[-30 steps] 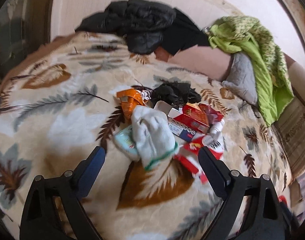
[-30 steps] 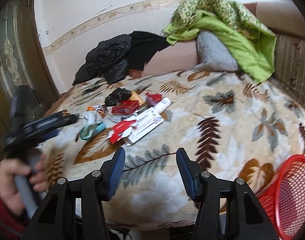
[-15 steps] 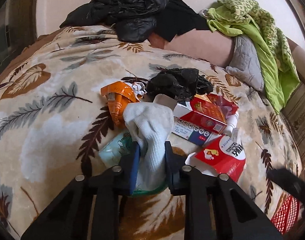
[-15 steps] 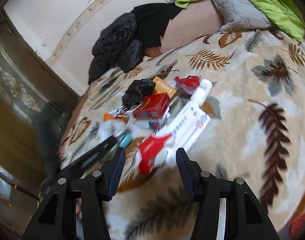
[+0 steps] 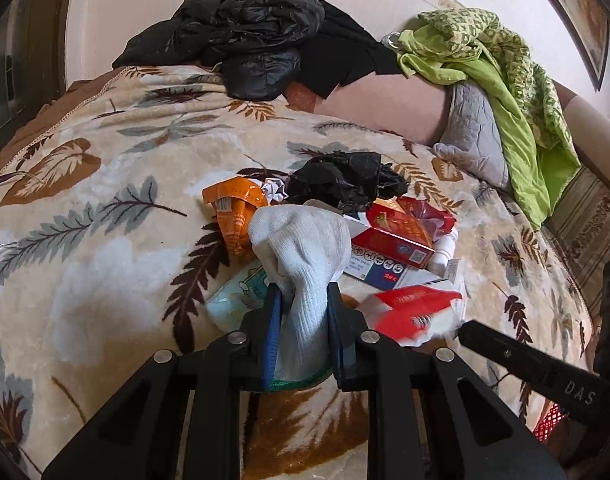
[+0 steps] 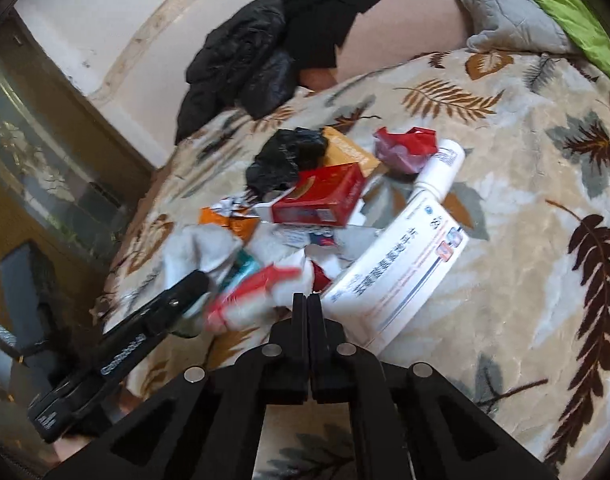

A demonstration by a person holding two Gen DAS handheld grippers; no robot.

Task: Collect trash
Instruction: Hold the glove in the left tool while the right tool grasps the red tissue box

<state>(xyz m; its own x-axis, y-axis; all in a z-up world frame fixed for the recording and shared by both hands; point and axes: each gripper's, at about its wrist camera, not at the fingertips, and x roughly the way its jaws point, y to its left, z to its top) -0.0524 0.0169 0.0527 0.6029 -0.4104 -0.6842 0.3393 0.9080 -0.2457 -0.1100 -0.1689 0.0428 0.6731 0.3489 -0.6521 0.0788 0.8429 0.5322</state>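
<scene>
Soft, light cotton is what my left gripper (image 5: 303, 300) has clamped: a white sock (image 5: 303, 252) at the near edge of the trash pile on the leaf-print blanket (image 5: 105, 240), limp enough to droop, so I pinch it mid-length. My right gripper (image 6: 307, 300) has just snapped fully together at a crumpled red-and-white wrapper (image 6: 257, 296); whether it caught the edge, I cannot tell.

Trash pile (image 6: 325, 208) blocks ctr; blanket (image 6: 525, 240) right free.
</scene>
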